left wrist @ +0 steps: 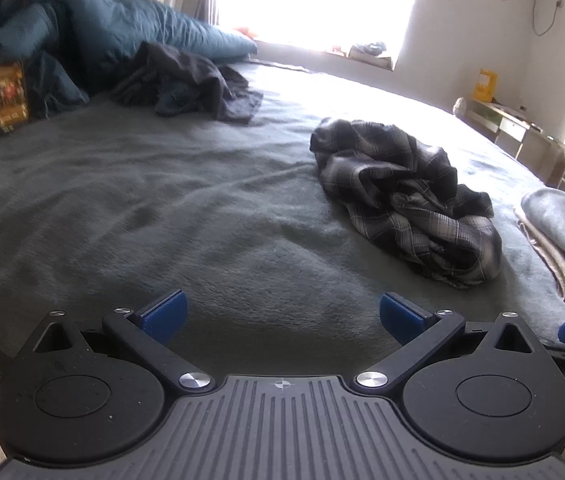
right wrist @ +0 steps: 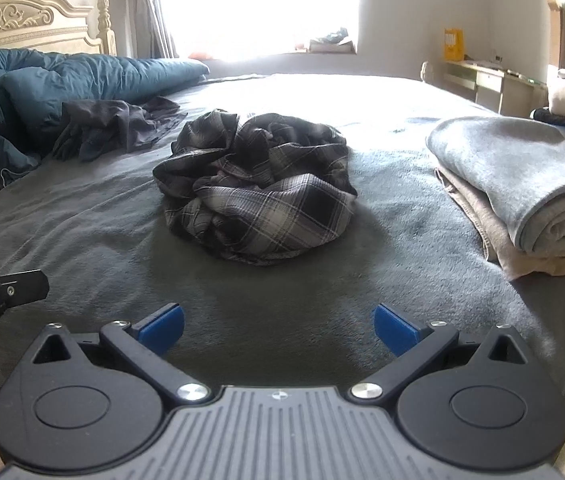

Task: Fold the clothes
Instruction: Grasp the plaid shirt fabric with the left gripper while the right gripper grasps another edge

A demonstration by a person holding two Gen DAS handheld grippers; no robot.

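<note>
A crumpled black-and-white plaid shirt lies in a heap on the grey bed cover, straight ahead of my right gripper, which is open and empty a short way before it. In the left wrist view the same plaid shirt sits ahead and to the right of my left gripper, also open with nothing between its blue fingertips. A second dark crumpled garment lies farther back near the duvet; the right wrist view shows this dark garment at back left.
A teal duvet is bunched at the head of the bed, with a lit phone leaning on it. Folded grey and beige blankets are stacked on the bed's right side. A desk stands by the far wall under a bright window.
</note>
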